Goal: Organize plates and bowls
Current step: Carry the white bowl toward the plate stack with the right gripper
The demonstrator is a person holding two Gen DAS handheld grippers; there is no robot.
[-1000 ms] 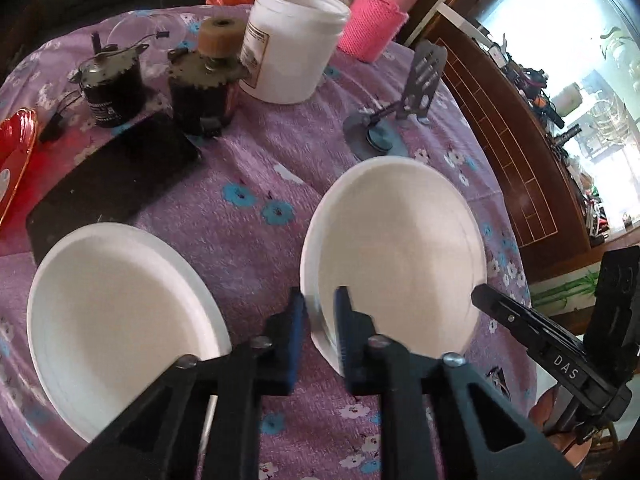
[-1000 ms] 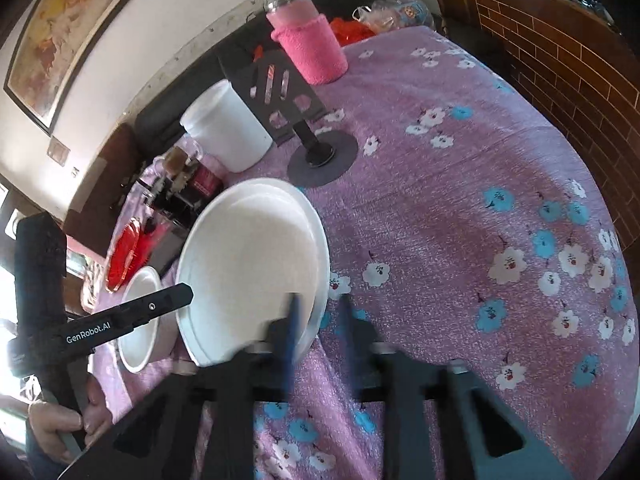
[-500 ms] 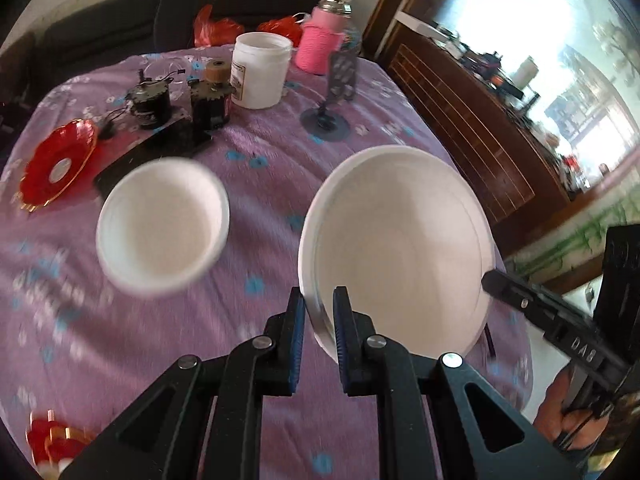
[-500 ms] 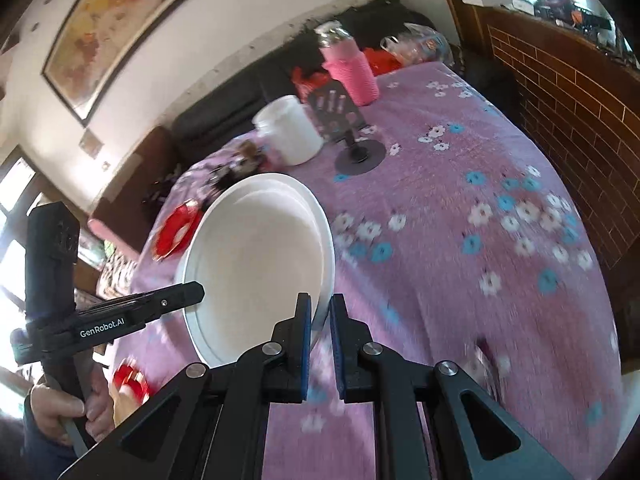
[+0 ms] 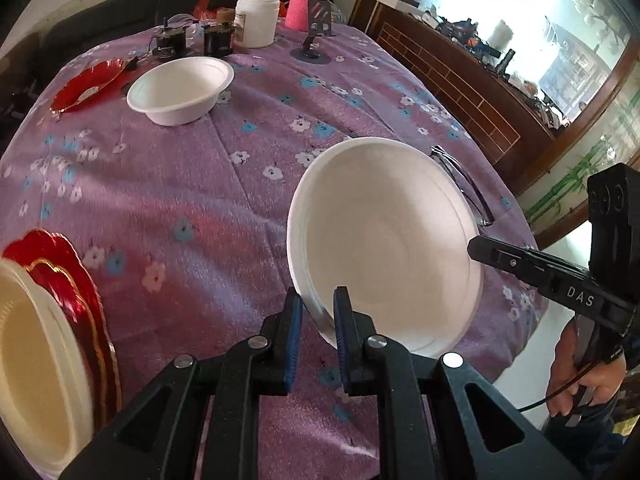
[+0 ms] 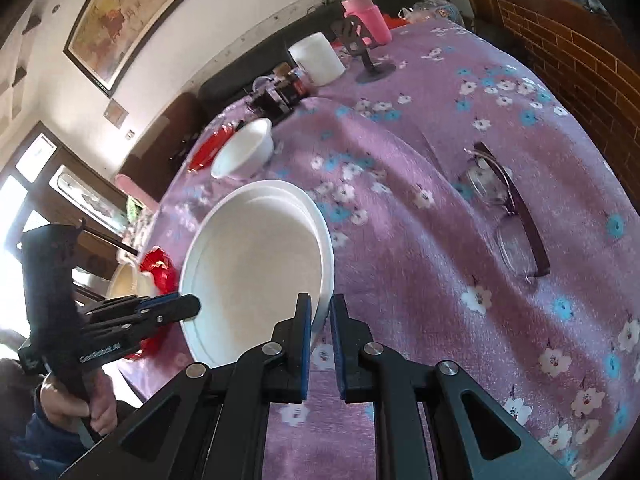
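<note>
the left gripper [image 5: 317,312] and the right gripper [image 6: 320,322] are both holding one round white foam bowl [image 5: 384,248] by its rim, each from an opposite side. the left jaws are standing narrow, pressing the rim between the blue pads. the right jaws are opening a little at this moment, but the rim is sitting between them, in contact with the pads.

the bowl is hanging in the air above the near edge of the round table with a purple flowered cloth [image 5: 168,184], not touching it. it is tilting: its open side is facing up and toward the cameras, and the line between the two grippers is running across the bowl from rim to rim.

a second white foam bowl [image 5: 181,89] is standing upright farther on the table, near a red plate with a wavy edge [image 5: 86,86]. at the left edge of the left wrist view a cream plate [image 5: 36,356] is lying on a stack of red plates [image 5: 76,280]. a pair of purple glasses [image 6: 508,208] is lying on the cloth, well apart from the bowl.
</note>
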